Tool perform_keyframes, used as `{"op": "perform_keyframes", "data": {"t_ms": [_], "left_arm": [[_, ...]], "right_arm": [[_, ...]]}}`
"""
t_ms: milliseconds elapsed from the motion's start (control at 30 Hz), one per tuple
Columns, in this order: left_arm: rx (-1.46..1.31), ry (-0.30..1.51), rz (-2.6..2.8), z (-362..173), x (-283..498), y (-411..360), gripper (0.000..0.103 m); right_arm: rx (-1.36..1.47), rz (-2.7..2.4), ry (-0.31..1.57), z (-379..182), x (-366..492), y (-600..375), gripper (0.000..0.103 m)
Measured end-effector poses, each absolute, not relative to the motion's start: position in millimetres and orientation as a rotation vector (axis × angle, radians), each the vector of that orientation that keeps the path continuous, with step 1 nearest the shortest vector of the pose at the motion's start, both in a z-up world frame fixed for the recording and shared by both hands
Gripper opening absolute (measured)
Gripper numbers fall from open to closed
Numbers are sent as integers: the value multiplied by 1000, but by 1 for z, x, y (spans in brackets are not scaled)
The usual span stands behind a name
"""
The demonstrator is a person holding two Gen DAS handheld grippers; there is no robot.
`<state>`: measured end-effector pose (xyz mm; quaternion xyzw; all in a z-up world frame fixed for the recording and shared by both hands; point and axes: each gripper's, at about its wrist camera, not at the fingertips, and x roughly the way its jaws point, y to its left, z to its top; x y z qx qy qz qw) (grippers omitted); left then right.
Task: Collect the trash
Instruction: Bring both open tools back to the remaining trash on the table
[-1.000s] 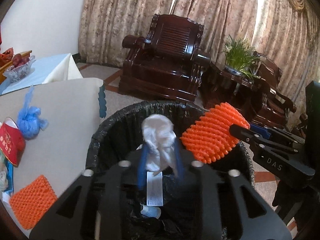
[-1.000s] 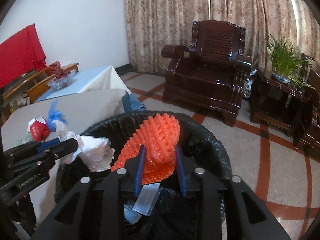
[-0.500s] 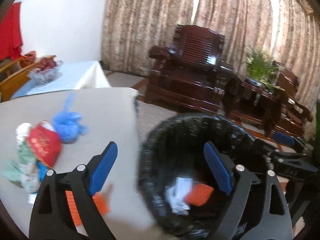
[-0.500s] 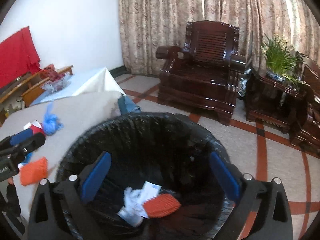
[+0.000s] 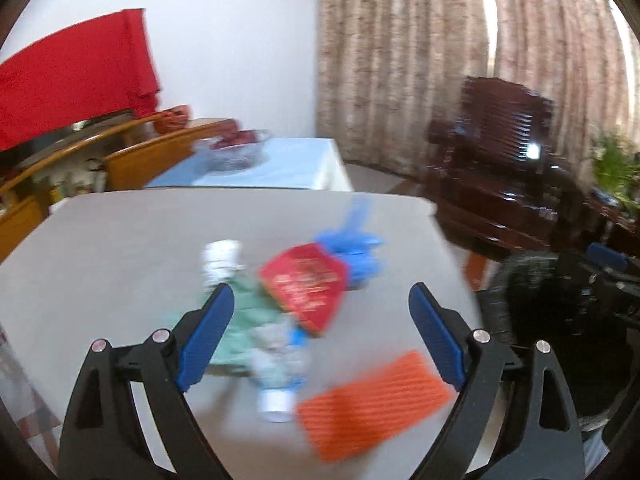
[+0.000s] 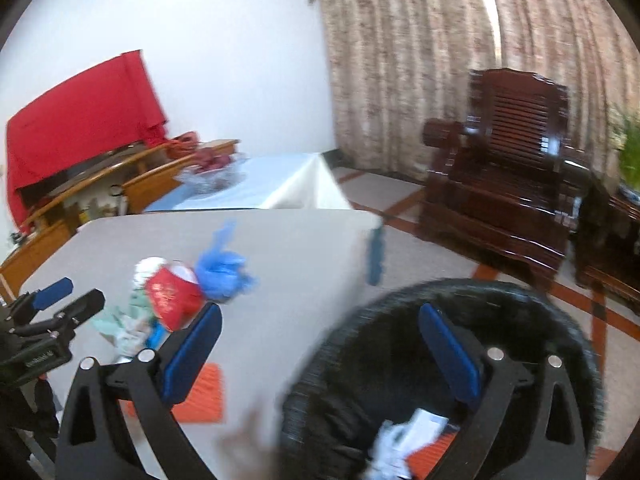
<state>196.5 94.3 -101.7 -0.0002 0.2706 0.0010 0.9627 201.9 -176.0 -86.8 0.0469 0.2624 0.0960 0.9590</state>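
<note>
Grey table (image 5: pixel 120 248), trash pile (image 5: pixel 280 304) between wide-open left gripper (image 5: pixel 320 328) fingers; right gripper (image 6: pixel 320 348) wide.

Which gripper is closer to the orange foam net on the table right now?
Left. The left gripper is open right over the orange foam net on the table; the right gripper is open beside it, over the trash bin.

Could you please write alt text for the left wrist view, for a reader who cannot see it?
The open left gripper points at trash on a grey table: an orange foam net, a red paper cup, a blue plastic bag and a clear bottle. The picture is motion-blurred; the black-lined bin sits at right.
</note>
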Motion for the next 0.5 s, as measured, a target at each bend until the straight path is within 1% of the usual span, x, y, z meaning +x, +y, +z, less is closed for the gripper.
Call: {"op": "perform_keyframes", "data": {"t_ms": [200, 367, 500], "left_arm": [[-20, 603, 95, -123, 197, 143, 86], [-45, 640, 110, -141, 198, 158, 86], [-71, 671, 106, -155, 206, 165, 83]], "right_arm": [[46, 254, 550, -107, 217, -124, 97], [26, 269, 569, -122, 224, -101, 96], [22, 271, 585, -131, 229, -95, 95]]}}
